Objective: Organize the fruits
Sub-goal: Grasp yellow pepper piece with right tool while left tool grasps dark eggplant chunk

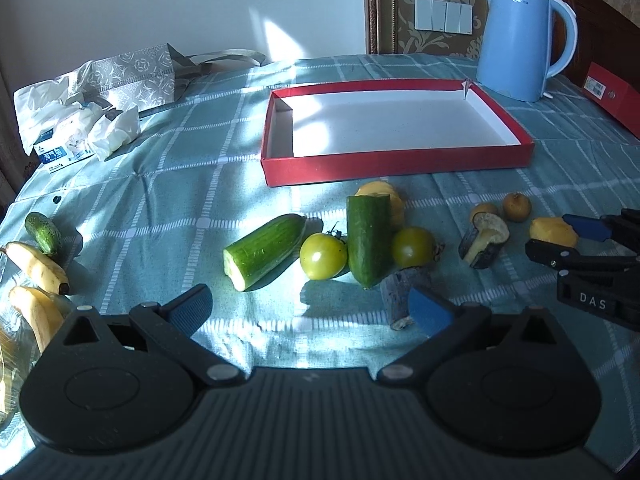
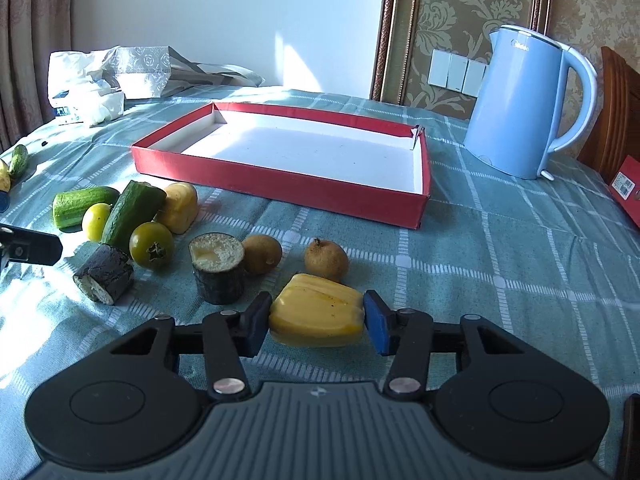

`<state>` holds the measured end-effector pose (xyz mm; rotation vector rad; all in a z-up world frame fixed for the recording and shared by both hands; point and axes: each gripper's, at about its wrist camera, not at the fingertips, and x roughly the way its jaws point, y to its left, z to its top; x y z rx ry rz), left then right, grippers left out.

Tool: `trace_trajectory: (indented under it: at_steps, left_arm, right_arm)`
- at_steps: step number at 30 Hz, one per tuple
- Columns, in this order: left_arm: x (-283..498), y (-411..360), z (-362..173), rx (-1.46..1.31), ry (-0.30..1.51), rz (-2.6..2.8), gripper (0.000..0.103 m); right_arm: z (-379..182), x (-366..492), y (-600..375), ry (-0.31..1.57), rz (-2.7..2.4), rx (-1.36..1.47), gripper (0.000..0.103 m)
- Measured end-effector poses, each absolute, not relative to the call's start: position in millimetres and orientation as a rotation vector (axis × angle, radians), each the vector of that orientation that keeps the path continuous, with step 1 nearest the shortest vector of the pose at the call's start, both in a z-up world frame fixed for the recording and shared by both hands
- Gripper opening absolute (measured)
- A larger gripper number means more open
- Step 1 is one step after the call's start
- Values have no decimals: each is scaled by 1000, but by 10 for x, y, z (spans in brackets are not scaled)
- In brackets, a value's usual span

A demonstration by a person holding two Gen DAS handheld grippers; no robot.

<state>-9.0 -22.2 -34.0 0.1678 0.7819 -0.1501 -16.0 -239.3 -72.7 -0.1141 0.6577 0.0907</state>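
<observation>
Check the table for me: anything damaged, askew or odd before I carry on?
The red tray has a torn far right corner, with a flap sticking up. Several pieces are cut, not whole: two cucumber halves and two dark eggplant chunks. The right gripper brackets a yellow piece.

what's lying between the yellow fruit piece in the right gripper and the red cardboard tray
In the right wrist view, two small round brown fruits sit between the yellow fruit piece and the red cardboard tray; beyond them, bare checked tablecloth.
</observation>
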Motion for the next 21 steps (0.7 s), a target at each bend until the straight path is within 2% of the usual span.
trace_trajectory:
  at_steps: [12, 13, 14, 16, 21]
  left_arm:
    - [-6, -662, -513, 126, 817, -178, 102]
    - [9, -686, -538, 126, 827, -170, 94]
    - [26, -706, -563, 124, 838, -170, 81]
    - [78, -729, -624, 111, 876, -143, 72]
    - [111, -695, -684, 52, 901, -125, 71]
  right_arm:
    - [-541, -382, -2789, 629, 21, -84, 49]
    - [-534, -388, -2812, 627, 17, -82, 49]
    - [-528, -392, -2829, 627, 16, -81, 49]
    - [-529, -392, -2860, 634, 20, -82, 49]
    - [-534, -407, -2948, 634, 20, -75, 49]
